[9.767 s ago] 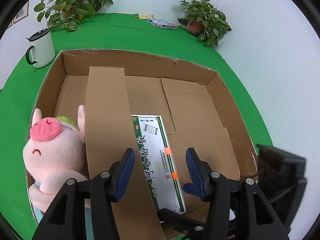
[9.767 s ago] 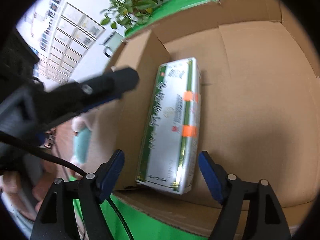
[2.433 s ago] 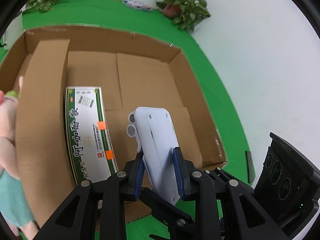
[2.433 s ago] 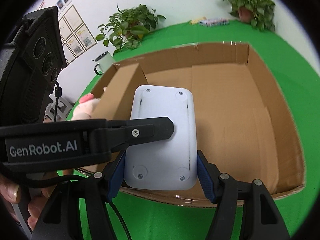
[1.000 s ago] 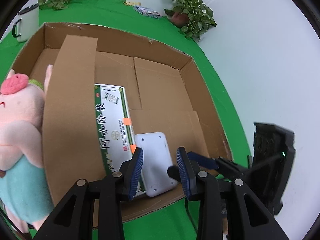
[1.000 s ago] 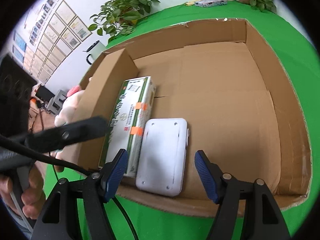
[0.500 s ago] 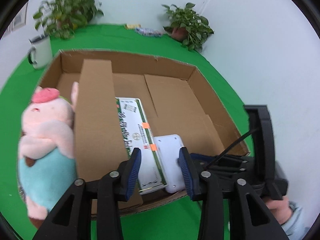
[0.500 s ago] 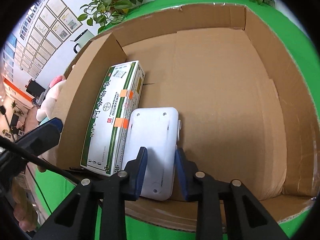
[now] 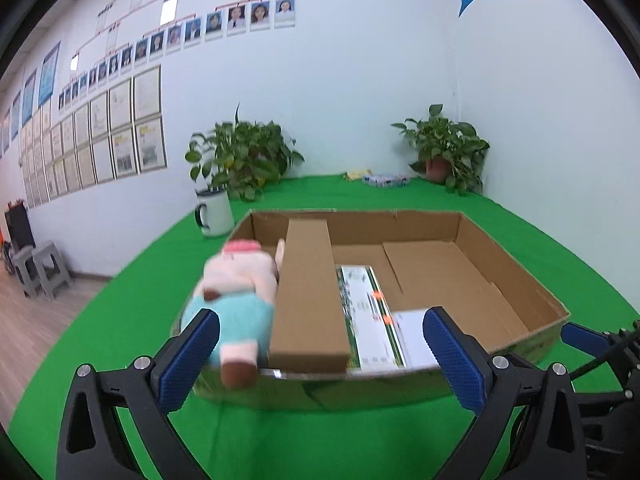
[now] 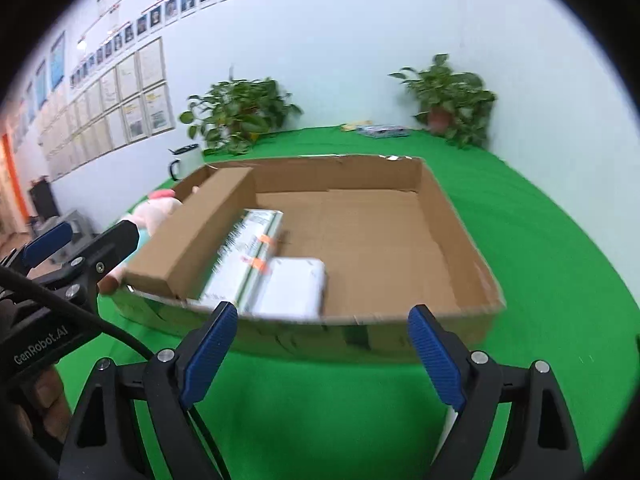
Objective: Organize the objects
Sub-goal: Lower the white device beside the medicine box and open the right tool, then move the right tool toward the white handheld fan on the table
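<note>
A shallow cardboard box [image 9: 516,280] [image 10: 456,240] lies on the green table. Inside it a pink pig plush [image 9: 236,300] [image 10: 154,210] lies left of a cardboard divider [image 9: 310,292] [image 10: 200,232]. Right of the divider sit a green-and-white carton [image 9: 362,308] [image 10: 248,256] and a white flat case [image 9: 412,336] [image 10: 296,286]. My left gripper [image 9: 320,358] hangs in front of the box's near wall, jaws opening wide, nothing between them. My right gripper [image 10: 322,348] is likewise before the near wall, jaws opening and empty.
A white mug [image 9: 214,212] [image 10: 184,162] stands beyond the box's far left corner. Two potted plants [image 9: 244,160] [image 9: 448,152] and a small packet [image 9: 386,179] sit at the table's back. Green cloth [image 10: 320,408] stretches in front of the box.
Both grippers have pulled back out of the box to its near side and tilted up toward level. Both jaws went from nearly shut to wide. The white case stays in the box.
</note>
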